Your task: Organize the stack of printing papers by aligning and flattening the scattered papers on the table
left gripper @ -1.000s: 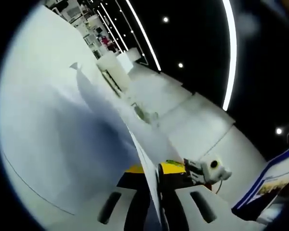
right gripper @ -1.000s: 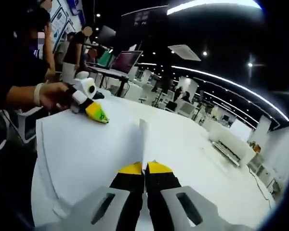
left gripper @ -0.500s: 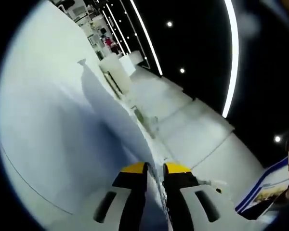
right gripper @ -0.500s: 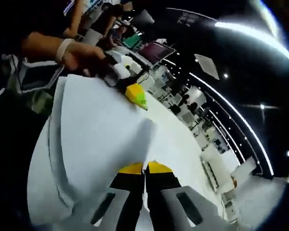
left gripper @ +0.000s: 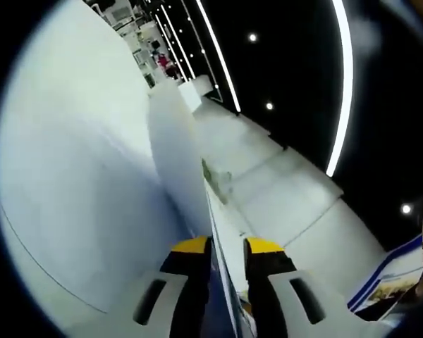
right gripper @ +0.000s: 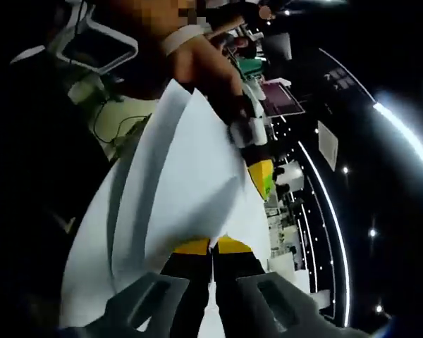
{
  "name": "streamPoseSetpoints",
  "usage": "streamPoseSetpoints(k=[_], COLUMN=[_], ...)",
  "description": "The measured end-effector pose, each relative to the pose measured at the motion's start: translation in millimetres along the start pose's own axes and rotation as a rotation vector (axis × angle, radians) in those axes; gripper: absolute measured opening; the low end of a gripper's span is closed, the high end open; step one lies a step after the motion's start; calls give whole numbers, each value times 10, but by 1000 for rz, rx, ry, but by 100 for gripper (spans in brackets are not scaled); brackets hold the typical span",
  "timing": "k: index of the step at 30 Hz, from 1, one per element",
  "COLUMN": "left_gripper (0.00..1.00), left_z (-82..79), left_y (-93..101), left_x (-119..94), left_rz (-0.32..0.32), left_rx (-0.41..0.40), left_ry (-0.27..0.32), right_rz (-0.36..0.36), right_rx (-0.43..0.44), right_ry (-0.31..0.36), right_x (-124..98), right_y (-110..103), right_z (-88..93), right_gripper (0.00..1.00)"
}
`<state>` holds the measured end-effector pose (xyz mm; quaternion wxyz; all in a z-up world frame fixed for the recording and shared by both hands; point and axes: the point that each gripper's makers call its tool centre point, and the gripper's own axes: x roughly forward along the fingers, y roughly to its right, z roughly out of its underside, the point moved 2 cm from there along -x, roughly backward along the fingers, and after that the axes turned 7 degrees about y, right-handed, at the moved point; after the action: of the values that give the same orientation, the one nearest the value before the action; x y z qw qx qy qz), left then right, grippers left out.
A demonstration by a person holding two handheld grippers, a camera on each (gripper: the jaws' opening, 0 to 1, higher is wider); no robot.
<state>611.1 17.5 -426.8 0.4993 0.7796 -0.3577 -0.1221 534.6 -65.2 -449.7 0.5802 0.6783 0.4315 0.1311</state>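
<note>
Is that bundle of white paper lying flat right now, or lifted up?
Lifted. The papers are pinched between the right gripper and left gripper, bowing upward.

paper sheets (right gripper: 169, 204) blurred (edges cropped), background indistinct

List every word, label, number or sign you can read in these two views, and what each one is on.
No text can be read.
Blue-striped printed board, left gripper view: a picture panel, any lettering too blurred.
Screen in the background, right gripper view: too small and blurred.
Paper sheets held in the right claw: blank white, no print visible.
</note>
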Motion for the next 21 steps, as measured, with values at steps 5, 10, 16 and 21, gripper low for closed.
streamPoseSetpoints(k=[5, 10, 16, 21], left_gripper=[23, 23, 17, 12], left_z=[9, 8, 38, 34], left_y=[-3, -18, -27, -36], left_x=[6, 10, 11, 8], left_rz=[-3, -5, -10, -11], left_rx=[1, 2, 6, 26], left_ry=[-5, -13, -33, -34], right_rz=[1, -13, -14, -18], right_rx=[-44, -77, -62, -66], right_ry=[9, 48, 78, 84], right_x=[-2, 45, 56, 54], right_y=[20, -15, 0, -19], right_z=[-80, -271, -314, -288], right_gripper=[0, 0, 0, 0])
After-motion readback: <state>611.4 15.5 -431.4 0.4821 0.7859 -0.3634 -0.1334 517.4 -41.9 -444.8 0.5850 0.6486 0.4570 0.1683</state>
